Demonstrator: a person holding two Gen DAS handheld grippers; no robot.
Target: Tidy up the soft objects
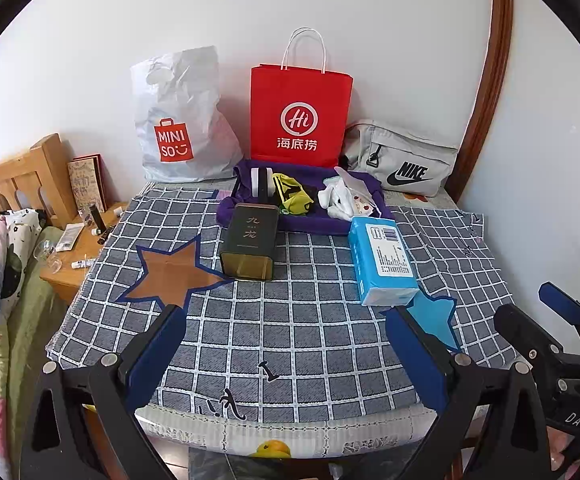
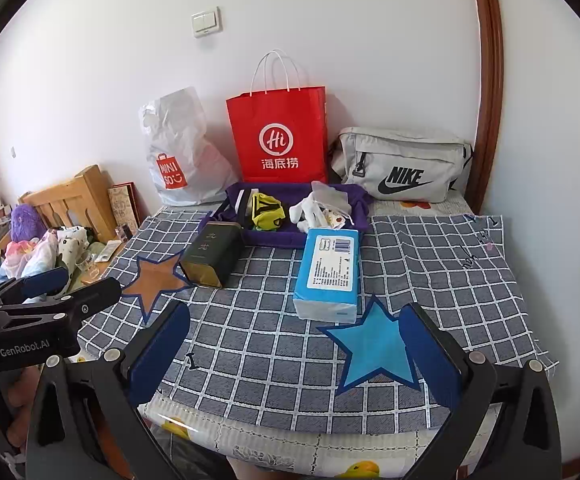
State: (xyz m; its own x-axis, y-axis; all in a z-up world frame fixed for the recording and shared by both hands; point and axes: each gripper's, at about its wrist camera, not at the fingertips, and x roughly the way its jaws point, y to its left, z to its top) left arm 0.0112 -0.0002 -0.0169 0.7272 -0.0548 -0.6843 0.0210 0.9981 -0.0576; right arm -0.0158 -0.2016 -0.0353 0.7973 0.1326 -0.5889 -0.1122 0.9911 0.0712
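Hovering over the near edge of the desk (image 1: 310, 320), the left tongs (image 1: 285, 344) stand spread and hold nothing; the right tongs (image 2: 294, 348) likewise gape, bare, above a blue star patch (image 2: 374, 352). At the far side sits a purple tray (image 1: 310, 222) holding the soft things: a yellow-green cloth (image 1: 292, 198), a white bundle (image 1: 340, 200) and a rolled dark-and-white item (image 1: 259, 184), partly hidden behind a dark tin (image 1: 249, 242) lying on its side; a blue tissue pack (image 2: 328, 272) lies touching the tray's near rim. Behind stand a red paper bag (image 1: 300, 116), a white plastic bag (image 1: 177, 120) and a grey pouch (image 1: 402, 158); the pouch's right end is cut off in the right wrist view.
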